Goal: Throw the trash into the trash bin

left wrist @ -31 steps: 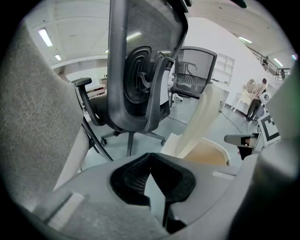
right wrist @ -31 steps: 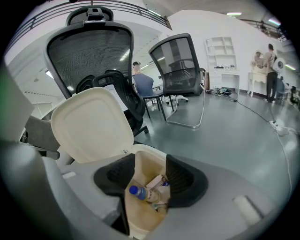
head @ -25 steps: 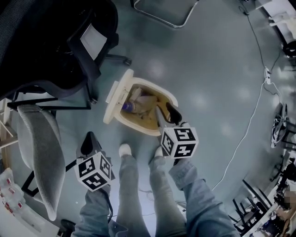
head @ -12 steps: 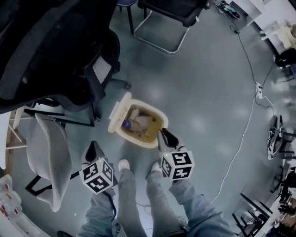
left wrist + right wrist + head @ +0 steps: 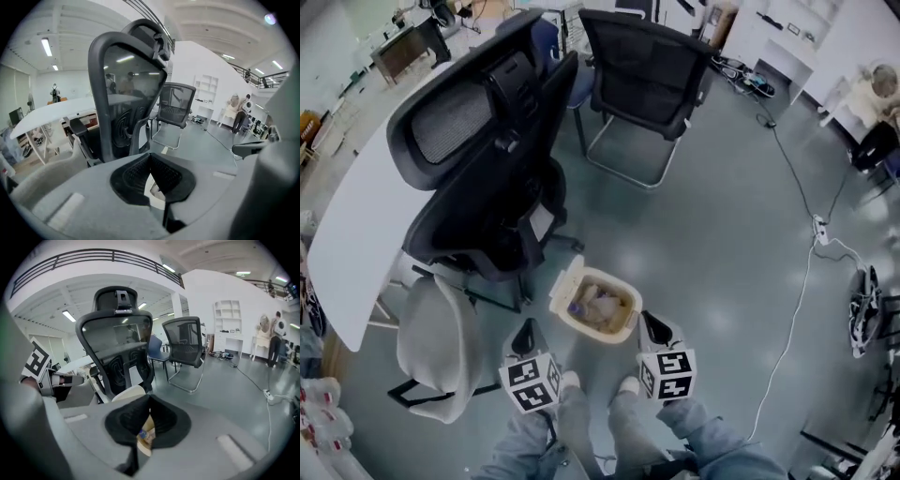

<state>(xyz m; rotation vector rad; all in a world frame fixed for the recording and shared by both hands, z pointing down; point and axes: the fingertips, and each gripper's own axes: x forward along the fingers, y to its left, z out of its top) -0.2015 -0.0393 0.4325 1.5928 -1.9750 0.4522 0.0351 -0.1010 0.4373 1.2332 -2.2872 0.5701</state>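
Observation:
The cream trash bin [image 5: 619, 327] stands on the floor with its lid [image 5: 566, 281] flipped open to the left. Inside lie a bottle with a blue cap [image 5: 575, 307] and crumpled paper [image 5: 605, 302]. My left gripper [image 5: 523, 334] hangs near the bin's left side, its jaws shut and empty. My right gripper [image 5: 651, 323] hangs just right of the bin, also shut and empty. In the left gripper view the pads of the left gripper [image 5: 150, 158] meet. In the right gripper view the right gripper [image 5: 149, 400] is shut, with the bottle [image 5: 143, 432] showing below the pads.
A black office chair [image 5: 492, 178] stands behind the bin and a second black chair [image 5: 647, 70] farther back. A grey seat [image 5: 441, 347] is at the left beside a white table [image 5: 361, 225]. A white cable [image 5: 797, 281] crosses the floor on the right. The person's legs [image 5: 581, 436] are below.
Both grippers have lifted up and away from the bin, which now looks smaller. The right gripper's jaws have closed. The head view has tilted up and takes in more of the room.

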